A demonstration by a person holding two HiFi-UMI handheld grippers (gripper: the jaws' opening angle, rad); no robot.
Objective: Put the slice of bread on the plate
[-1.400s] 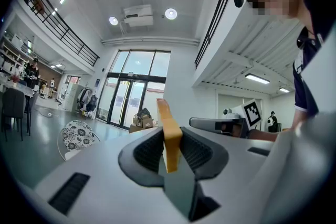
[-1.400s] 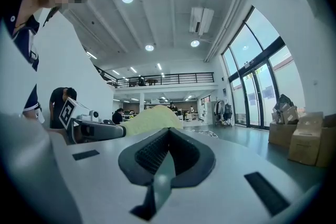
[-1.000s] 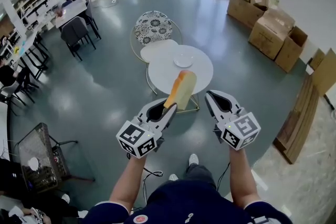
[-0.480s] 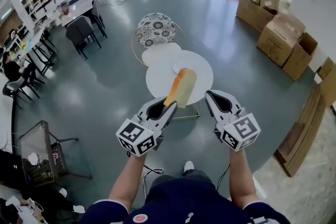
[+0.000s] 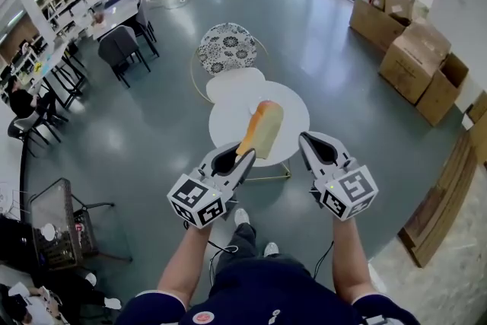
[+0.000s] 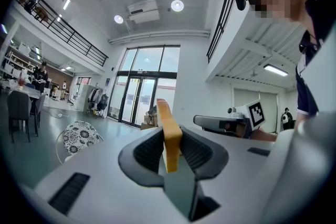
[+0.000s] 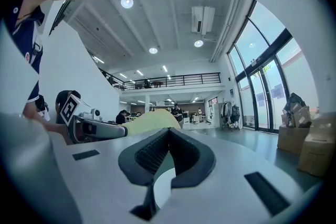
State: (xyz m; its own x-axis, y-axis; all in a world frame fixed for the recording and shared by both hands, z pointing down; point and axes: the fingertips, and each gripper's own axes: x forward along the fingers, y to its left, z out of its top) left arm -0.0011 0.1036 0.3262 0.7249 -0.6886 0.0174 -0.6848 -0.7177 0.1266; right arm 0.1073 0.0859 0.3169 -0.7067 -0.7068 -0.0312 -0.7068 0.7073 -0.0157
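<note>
The task is about half done, as I judge it. The bread (image 5: 261, 129) is already picked up, but it is not yet on the plate. My left gripper (image 5: 242, 156) pinches the slice by its lower end. In the left gripper view the two pads press on the flat faces, and the bread stands on its edge and sticks out past the tips.

My right gripper (image 5: 313, 144) carries nothing. In the right gripper view its pads meet at the tips with only air behind them.

What is left is to reach the table (image 5: 293, 118), bring the slice down over the plate, turn it flat and let it go. The plate I cannot see well, because in the head view the bread covers that part of the table top. So I would have to find it again before lowering.

The table is low and lies ahead of my feet (image 5: 242, 217), apart from both grippers. I think the approach is not finished.

For the pose, both forearms are stretched forward from the body, side by side, with a gap between them. Both grippers are held level and point ahead toward the table, with the marker cubes on the near side, toward me. The left one is a little turned inward, so the slice leans to the right and hangs between the two grippers in the head view.
</note>
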